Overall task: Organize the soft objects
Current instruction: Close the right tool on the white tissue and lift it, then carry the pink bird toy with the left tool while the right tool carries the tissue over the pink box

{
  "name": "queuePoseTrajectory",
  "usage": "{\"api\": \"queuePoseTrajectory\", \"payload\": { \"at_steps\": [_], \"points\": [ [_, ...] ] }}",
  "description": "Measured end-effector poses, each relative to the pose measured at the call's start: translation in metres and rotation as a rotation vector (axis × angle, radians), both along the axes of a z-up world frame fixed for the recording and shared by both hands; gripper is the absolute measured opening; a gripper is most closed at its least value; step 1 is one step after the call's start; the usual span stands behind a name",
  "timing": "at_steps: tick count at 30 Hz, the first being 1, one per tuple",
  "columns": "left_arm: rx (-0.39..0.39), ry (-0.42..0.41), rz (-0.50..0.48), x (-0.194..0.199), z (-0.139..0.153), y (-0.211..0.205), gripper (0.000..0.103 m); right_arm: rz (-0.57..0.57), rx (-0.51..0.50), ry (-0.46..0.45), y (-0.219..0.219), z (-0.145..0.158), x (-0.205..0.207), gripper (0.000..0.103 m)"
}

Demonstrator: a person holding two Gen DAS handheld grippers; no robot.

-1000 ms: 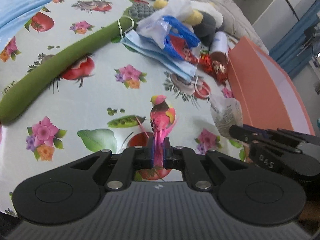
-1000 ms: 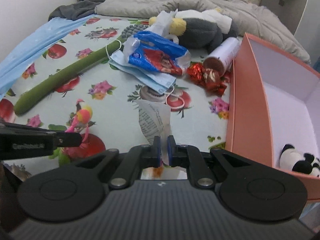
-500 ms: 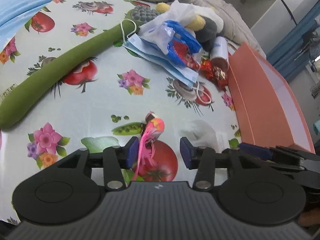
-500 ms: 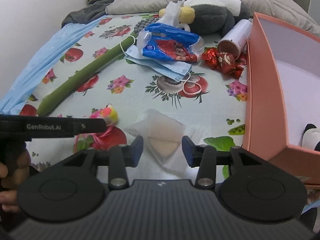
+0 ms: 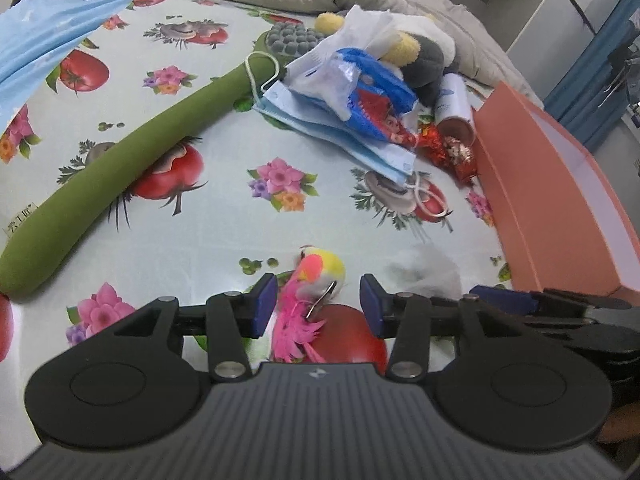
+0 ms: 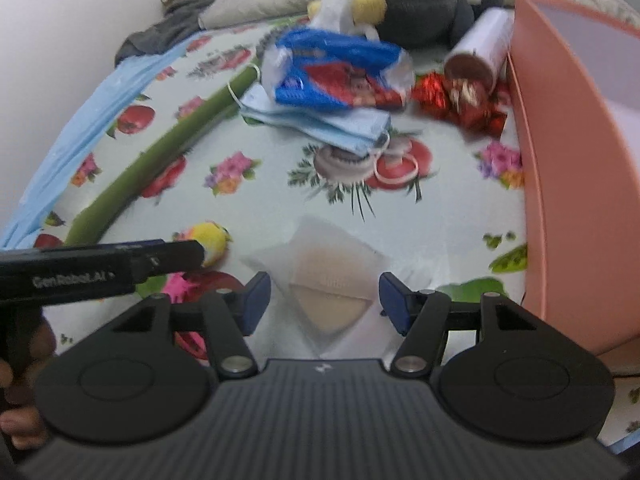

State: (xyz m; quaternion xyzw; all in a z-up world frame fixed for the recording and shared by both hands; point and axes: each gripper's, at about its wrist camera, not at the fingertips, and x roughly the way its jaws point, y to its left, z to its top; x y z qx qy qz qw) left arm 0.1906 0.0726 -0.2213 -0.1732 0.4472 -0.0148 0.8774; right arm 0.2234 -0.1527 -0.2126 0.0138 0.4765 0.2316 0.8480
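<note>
We see the little pink feather bird (image 5: 310, 304) lying low in the middle of the frame on the flowery cloth (image 5: 224, 216), between the wide-open fingers of our left gripper (image 5: 318, 306), while our right gripper (image 6: 325, 300) is open too around a clear packet (image 6: 320, 276), near the orange box (image 6: 576, 184) at the right.

pink box (image 6: 568, 184) cut off, candies (image 6: 460, 100) blurred

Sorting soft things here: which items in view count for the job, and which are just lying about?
Job:
pink feathered toy bird, between the open left claw
grey and yellow plush toy
long green padded stick
orange cardboard box

Lying about:
blue face masks
red foil sweets
white tube
</note>
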Motion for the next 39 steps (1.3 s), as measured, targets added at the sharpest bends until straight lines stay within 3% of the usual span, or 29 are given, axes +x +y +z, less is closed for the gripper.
{"api": "queuePoseTrajectory", "payload": {
  "at_steps": [3, 5, 8, 12, 14, 16, 25, 28, 39],
  "points": [
    [0.008, -0.001, 0.006, 0.002, -0.004, 0.001, 0.052, -0.009, -0.019, -0.002, 0.000, -0.006, -0.001, 0.062],
    [0.014, -0.005, 0.007, 0.003, -0.006, 0.001, 0.052, -0.014, -0.027, -0.014, -0.001, -0.006, -0.002, 0.054],
    [0.028, -0.015, 0.010, 0.004, -0.007, 0.000, 0.051, -0.017, -0.031, -0.022, -0.002, -0.006, -0.001, 0.034],
    [0.049, -0.021, -0.010, 0.006, -0.010, -0.005, 0.050, -0.017, -0.028, -0.027, -0.002, -0.004, -0.001, 0.025],
    [0.104, -0.030, -0.026, 0.006, -0.013, -0.011, 0.045, -0.018, -0.028, -0.032, -0.002, -0.004, -0.002, 0.023],
    [0.099, -0.038, -0.046, 0.005, -0.014, -0.015, 0.034, -0.016, -0.028, -0.033, -0.001, -0.003, -0.002, 0.022],
    [0.080, -0.052, -0.002, -0.001, 0.003, -0.011, 0.029, -0.027, -0.009, -0.040, -0.006, 0.007, -0.004, 0.020],
    [0.038, -0.071, 0.011, -0.007, 0.018, -0.010, 0.028, -0.023, 0.003, -0.044, -0.009, 0.017, -0.009, 0.020],
    [0.041, -0.141, 0.031, -0.051, 0.065, -0.021, 0.027, -0.031, 0.058, -0.105, -0.017, 0.063, -0.037, 0.020]
  ]
}}
